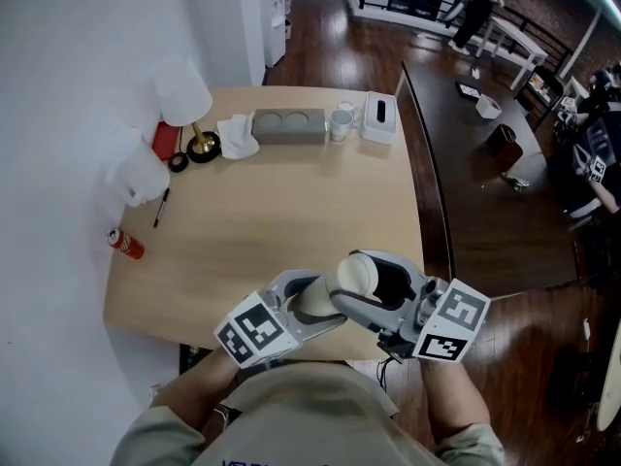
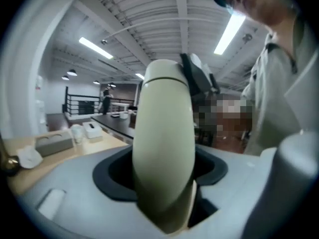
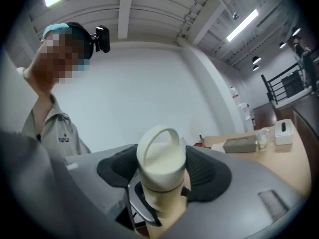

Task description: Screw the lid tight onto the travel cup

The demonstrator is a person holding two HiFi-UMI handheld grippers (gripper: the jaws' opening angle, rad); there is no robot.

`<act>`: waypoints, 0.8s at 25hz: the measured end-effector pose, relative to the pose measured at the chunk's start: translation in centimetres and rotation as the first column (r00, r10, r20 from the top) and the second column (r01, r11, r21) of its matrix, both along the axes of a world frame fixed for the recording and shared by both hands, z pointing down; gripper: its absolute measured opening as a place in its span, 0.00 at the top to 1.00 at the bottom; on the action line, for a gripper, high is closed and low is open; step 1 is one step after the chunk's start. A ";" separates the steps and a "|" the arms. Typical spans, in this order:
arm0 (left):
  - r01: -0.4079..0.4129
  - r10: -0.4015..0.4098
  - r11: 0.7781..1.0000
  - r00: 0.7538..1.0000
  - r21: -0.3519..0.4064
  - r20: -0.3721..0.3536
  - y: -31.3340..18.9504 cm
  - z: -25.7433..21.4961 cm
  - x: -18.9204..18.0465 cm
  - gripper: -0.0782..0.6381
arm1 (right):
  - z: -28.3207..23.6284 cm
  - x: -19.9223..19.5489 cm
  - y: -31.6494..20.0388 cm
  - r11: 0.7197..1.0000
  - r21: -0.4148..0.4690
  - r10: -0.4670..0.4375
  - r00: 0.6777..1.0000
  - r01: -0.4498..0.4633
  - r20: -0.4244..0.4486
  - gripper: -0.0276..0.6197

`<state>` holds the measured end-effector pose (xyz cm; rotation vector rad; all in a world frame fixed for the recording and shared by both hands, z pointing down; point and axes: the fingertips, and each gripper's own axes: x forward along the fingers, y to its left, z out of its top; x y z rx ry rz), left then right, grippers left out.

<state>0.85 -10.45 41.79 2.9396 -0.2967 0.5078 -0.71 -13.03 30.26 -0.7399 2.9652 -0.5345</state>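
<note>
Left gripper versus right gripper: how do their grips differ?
The left gripper grips the body of the travel cup; the right gripper clamps its looped lid. The left gripper enters from the left, the right gripper from the right. Both are shut on the same cream cup.

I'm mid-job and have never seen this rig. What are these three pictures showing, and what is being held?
There is no robot arm: a person holds a two-jaw tool in each hand. The head view looks down from the person's head. The other two pictures come from cameras riding on each tool, looking along its jaws. The left tool grips the cream travel cup by its body, and the right tool looks closed on its lid, above the near edge of the wooden table. Farther back on it are a lamp, a red can, a grey tray and a tissue box.
</note>
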 end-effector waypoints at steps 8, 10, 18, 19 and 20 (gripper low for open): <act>0.407 -0.510 0.828 0.832 0.385 0.217 -5.5 3.6 -2.2 0.45 | 3.7 1.7 -4.1 0.910 -0.237 0.362 0.930 -0.339 0.061 0.51; 0.420 -0.555 0.791 0.799 0.444 0.232 -6.1 4.1 -2.5 0.45 | 4.5 2.0 -4.5 0.878 -0.279 0.422 0.904 -0.388 0.073 0.51; 0.413 -0.531 0.819 0.808 0.399 0.255 -6.0 5.5 -2.7 0.45 | 6.0 1.9 -5.0 0.845 -0.346 0.465 0.880 -0.409 0.095 0.51; 0.412 -0.521 0.829 0.816 0.378 0.251 -5.9 5.5 -2.7 0.45 | 5.9 1.8 -5.0 0.848 -0.344 0.459 0.883 -0.403 0.097 0.51; 0.411 -0.506 0.841 0.827 0.353 0.244 -5.8 5.5 -2.6 0.45 | 5.8 1.7 -5.0 0.854 -0.338 0.449 0.888 -0.394 0.098 0.51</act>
